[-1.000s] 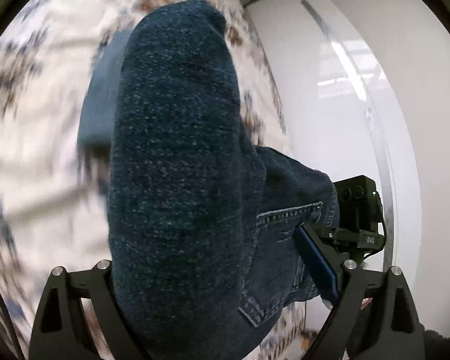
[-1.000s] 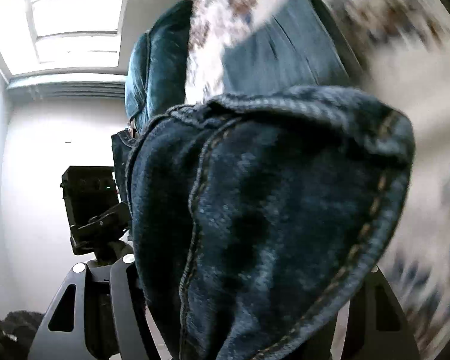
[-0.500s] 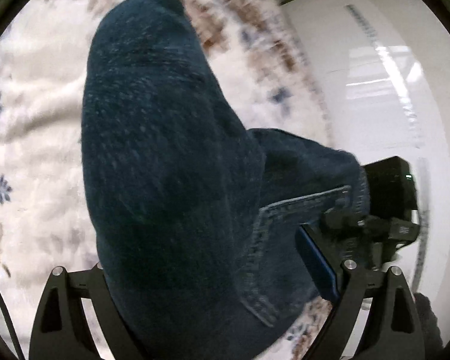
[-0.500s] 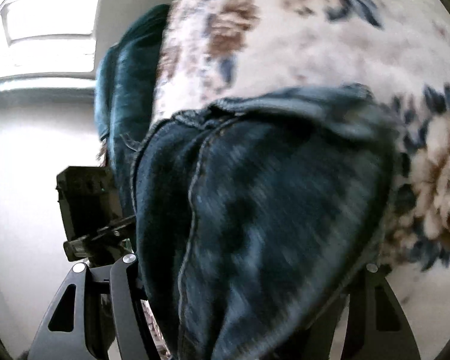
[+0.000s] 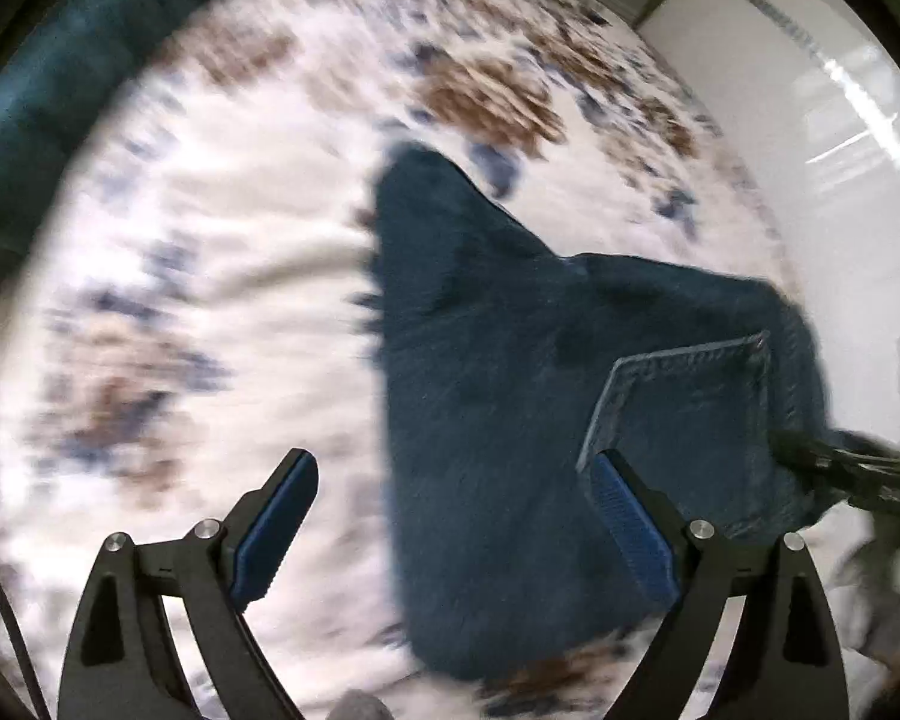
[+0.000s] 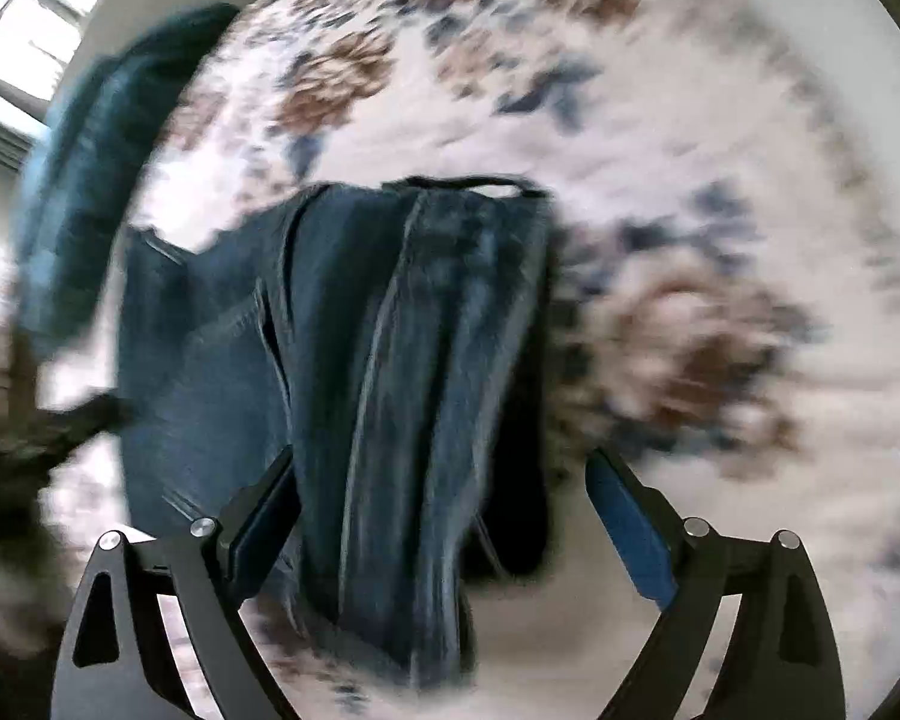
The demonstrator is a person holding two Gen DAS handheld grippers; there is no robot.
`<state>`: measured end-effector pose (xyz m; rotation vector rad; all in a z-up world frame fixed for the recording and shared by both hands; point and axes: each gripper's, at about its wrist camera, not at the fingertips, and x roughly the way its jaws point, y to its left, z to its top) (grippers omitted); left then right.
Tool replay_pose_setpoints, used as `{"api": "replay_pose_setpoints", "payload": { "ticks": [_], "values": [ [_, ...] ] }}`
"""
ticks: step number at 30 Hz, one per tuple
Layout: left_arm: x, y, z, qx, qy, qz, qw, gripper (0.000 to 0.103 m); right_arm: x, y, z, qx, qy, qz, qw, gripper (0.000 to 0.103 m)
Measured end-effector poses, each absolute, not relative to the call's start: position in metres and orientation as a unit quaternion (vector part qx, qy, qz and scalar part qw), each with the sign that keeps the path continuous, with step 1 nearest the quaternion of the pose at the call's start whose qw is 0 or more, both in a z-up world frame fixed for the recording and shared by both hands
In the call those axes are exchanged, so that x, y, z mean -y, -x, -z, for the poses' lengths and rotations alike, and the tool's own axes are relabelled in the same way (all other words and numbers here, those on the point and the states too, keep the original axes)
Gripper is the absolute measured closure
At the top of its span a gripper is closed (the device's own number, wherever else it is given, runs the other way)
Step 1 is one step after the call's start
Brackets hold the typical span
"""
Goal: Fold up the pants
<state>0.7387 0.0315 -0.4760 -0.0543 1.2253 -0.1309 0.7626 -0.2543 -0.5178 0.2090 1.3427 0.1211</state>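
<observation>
2 claws, blue ribbed pads: left claw (image 5: 450, 531) wide, gripping nothing; right claw (image 6: 444, 531) opening over dark denim jeans (image 6: 354, 360), bunched on fuzzy floral blanket (image 6: 720, 210).

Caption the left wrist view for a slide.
Left tool open above dark blue jeans, back pocket showing, lying on a floral blanket.

The pants (image 5: 510, 420) are dark blue denim jeans with lighter contrast stitching, folded into a thick bundle that lies on a bed with a white cover printed with brown and blue flowers. A back pocket (image 5: 684, 414) faces up on the top layer. In the right wrist view the pants (image 6: 390, 360) show long seams, and the cloth is rumpled rather than flat. Both views are blurred.
</observation>
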Motion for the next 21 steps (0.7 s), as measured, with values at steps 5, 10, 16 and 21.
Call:
{"api": "replay_pose_setpoints", "payload": {
  "ticks": [5,10,16,21],
  "values": [
    [-0.017,-0.695,0.426,-0.537,0.012,0.014,0.844,0.01,0.234,-0.692,0.464,-0.576,-0.029,0.037,0.816,0.008],
    [0.0,-0.65,0.371,-0.514,0.015,0.023,0.857,0.01,0.233,-0.61,0.387,-0.55,-0.043,0.062,0.831,0.007],
    [0.015,-0.573,0.278,-0.486,0.0,0.024,0.874,0.01,0.235,-0.509,0.272,-0.514,-0.034,0.074,0.854,0.007],
    [0.019,-0.505,0.211,-0.464,-0.011,0.028,0.885,0.009,0.229,-0.425,0.173,-0.47,-0.022,0.074,0.879,0.007]
  ]
}}
